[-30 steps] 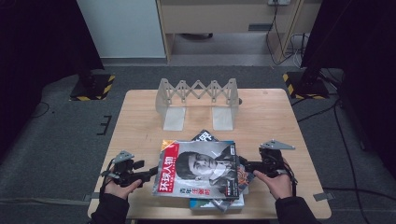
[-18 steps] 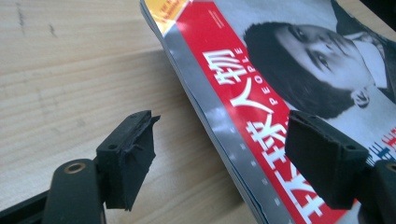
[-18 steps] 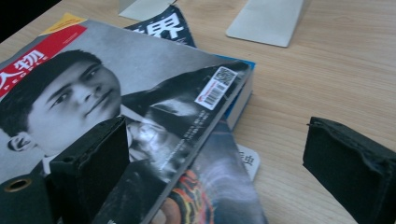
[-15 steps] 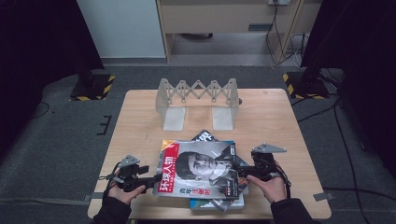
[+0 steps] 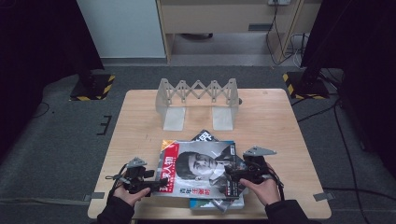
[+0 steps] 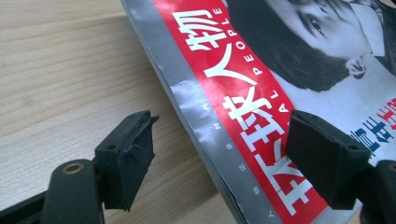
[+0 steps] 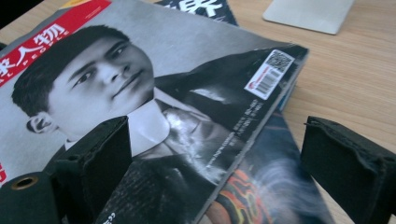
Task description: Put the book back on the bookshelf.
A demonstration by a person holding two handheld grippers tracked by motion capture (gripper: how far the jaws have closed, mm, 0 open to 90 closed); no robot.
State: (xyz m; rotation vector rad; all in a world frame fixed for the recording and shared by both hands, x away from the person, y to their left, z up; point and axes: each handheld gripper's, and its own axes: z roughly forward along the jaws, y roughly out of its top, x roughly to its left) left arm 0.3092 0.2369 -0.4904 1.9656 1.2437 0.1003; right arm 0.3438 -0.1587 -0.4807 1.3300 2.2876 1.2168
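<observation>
Pale wood desk (image 5: 140, 126) carries a pile of magazines near the person, and the top magazine (image 5: 201, 168) lies between the open fingers of the left gripper (image 6: 219, 154) and right gripper (image 7: 215, 154), each straddling one side edge. I think the grab comes next: both must close on those edges and lift. Its red band reads "PEOPLE", a barcode sticker (image 7: 271, 73) sits past the right fingers, and farther off stands a grey folding rack (image 5: 198, 100).

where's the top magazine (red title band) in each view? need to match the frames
High view: top magazine lies at the near middle of the table, on a stack, between both grippers.
Left gripper view: its red-banded edge runs diagonally between the open jaws.
Right gripper view: its cover covers the left and centre; barcode corner at upper right.
Shared landmark: the red title band.
</observation>
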